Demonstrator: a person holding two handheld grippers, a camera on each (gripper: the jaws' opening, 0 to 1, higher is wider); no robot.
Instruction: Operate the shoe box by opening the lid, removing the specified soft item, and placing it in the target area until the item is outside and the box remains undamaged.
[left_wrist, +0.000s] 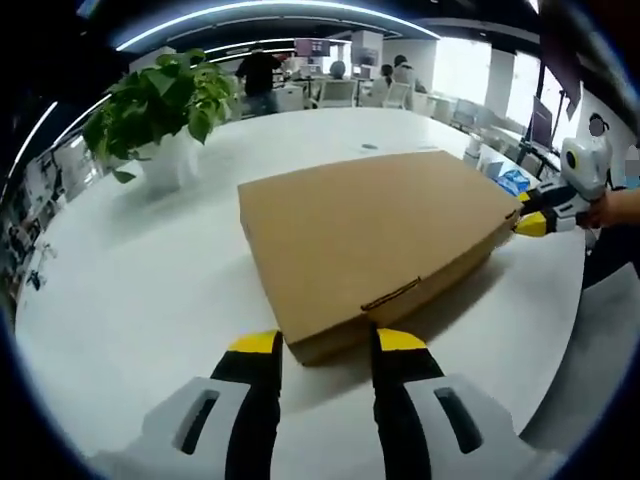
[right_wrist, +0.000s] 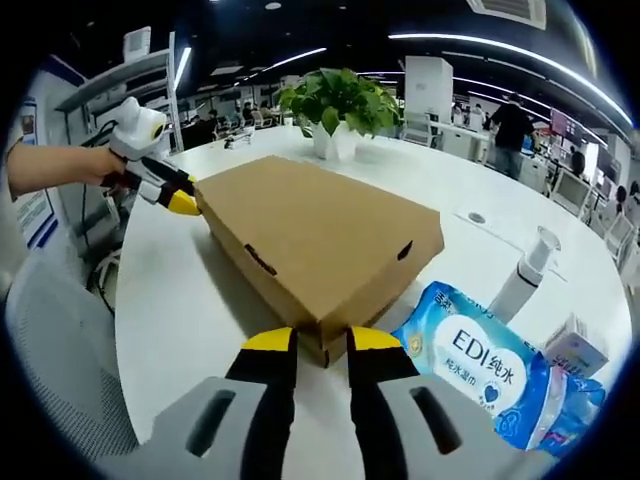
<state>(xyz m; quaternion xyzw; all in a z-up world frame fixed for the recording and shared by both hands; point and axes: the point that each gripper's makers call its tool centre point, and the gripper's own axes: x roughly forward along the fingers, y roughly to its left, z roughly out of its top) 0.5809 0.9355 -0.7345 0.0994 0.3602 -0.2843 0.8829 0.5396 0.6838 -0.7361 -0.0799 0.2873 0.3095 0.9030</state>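
Note:
A closed brown cardboard shoe box (left_wrist: 370, 235) lies flat on the white table (left_wrist: 150, 290). A tab slot marks its lid near my left gripper (left_wrist: 327, 342), which is open, its yellow-tipped jaws on either side of the box's near corner. My right gripper (right_wrist: 322, 340) is open more narrowly and straddles the opposite corner of the shoe box (right_wrist: 310, 235). In the left gripper view the right gripper (left_wrist: 530, 212) comes in from the right at the box's far corner. Opposite, a hand holds the left gripper (right_wrist: 178, 198) at the box's far-left corner. The box's contents are hidden.
A potted green plant (left_wrist: 165, 110) in a white pot stands behind the box. A blue wet-wipes pack (right_wrist: 490, 375), a white pump bottle (right_wrist: 525, 275) and a small carton (right_wrist: 575, 350) lie right of my right gripper. Chairs and people are in the office beyond.

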